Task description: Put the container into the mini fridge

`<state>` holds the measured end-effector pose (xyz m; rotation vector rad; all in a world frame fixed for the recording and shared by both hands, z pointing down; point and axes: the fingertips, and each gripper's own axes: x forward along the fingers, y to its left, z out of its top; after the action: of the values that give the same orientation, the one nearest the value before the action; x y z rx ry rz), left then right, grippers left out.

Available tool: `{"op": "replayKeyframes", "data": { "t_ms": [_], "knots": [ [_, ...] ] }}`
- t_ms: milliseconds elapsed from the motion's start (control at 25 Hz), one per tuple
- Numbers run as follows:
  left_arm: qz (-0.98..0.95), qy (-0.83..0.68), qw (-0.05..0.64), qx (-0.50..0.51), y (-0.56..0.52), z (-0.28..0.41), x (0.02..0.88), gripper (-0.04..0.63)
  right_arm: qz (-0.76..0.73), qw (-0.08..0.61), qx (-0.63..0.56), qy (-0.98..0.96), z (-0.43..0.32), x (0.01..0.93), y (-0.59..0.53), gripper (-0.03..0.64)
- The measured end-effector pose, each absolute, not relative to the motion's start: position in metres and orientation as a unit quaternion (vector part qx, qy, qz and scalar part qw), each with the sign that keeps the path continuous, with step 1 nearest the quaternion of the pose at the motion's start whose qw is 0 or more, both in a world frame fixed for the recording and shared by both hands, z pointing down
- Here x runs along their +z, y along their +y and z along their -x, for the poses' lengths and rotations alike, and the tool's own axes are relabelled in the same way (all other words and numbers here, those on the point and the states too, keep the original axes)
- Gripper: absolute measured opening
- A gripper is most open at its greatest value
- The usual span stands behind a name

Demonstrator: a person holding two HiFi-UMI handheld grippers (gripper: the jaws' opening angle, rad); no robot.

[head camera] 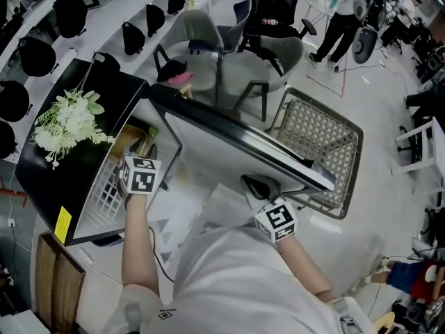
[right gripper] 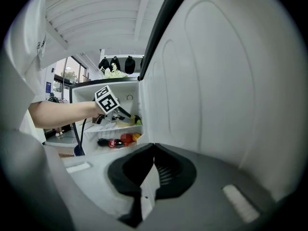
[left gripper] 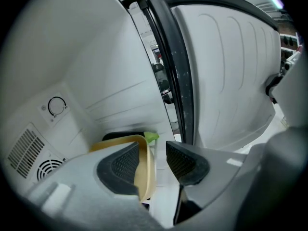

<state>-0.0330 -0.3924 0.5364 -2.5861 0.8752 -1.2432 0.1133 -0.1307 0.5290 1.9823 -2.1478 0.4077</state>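
Now the container (left gripper: 143,171) sits on a shelf inside the mini fridge (left gripper: 86,71), its rim between the wide-open jaws of my left gripper (left gripper: 153,163), unpinched. I judge this the release; next I back straight out of the fridge without snagging the rim. My right gripper (right gripper: 153,170), jaws together and empty, waits by the fridge door (right gripper: 216,81).

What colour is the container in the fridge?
The container is pale tan, best seen in the left gripper view.

The tan plastic container (left gripper: 144,170) sits inside the black-topped mini fridge (head camera: 49,179) at frame left, white flowers (head camera: 66,120) on top, its door (head camera: 229,148) open rightward.
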Motion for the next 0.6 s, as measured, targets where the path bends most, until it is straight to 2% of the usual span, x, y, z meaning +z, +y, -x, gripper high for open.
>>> {"op": "replayKeyframes", "data": {
  "t_ms": [440, 600],
  "knots": [
    [0.863, 0.313, 0.068, -0.390, -0.362, 0.044, 0.517, 0.170, -0.639, 0.091, 0.136, -0.752, -0.108, 0.525, -0.131, 0.003],
    [0.868, 0.331, 0.062, -0.364, -0.346, 0.053, 0.505, 0.152, -0.618, 0.092, 0.130, -0.769, -0.100, 0.522, -0.134, 0.003]
  ]
}}
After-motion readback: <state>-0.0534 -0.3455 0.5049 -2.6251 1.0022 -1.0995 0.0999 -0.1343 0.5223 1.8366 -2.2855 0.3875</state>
